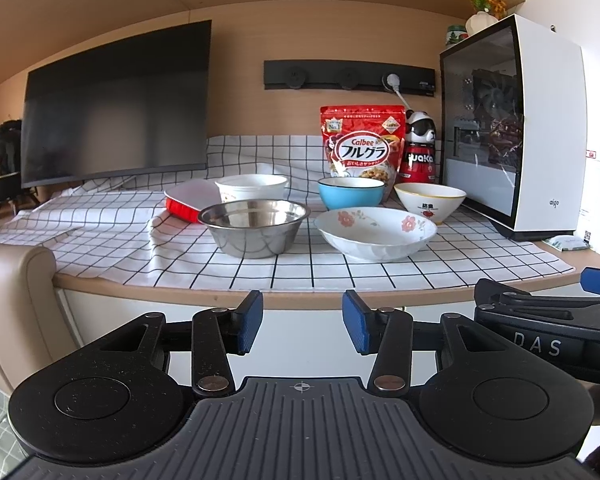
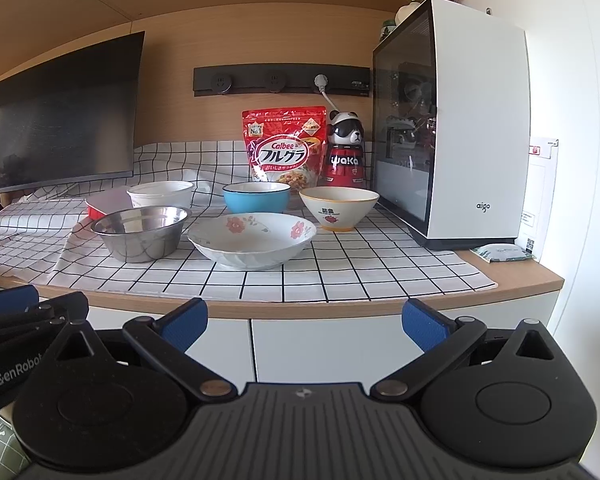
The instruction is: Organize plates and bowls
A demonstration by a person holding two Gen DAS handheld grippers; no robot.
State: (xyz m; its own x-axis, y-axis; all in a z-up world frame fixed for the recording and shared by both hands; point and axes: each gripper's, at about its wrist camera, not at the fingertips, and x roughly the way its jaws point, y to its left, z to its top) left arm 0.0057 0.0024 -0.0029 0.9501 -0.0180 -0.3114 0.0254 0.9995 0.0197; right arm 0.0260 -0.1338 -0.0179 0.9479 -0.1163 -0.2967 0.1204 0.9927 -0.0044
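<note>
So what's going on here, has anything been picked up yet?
Nothing yet. Both the left gripper and right gripper hover in front of the counter edge, jaws open and empty. On the checked cloth sit the steel bowl, floral dish, blue bowl, cream bowl, white tub and red dish, all separate.

On the table (image 2: 520,276), the steel bowl (image 2: 140,234) sits left of the floral plate (image 2: 252,240); a cereal bag (image 2: 284,144) stands behind them.
</note>
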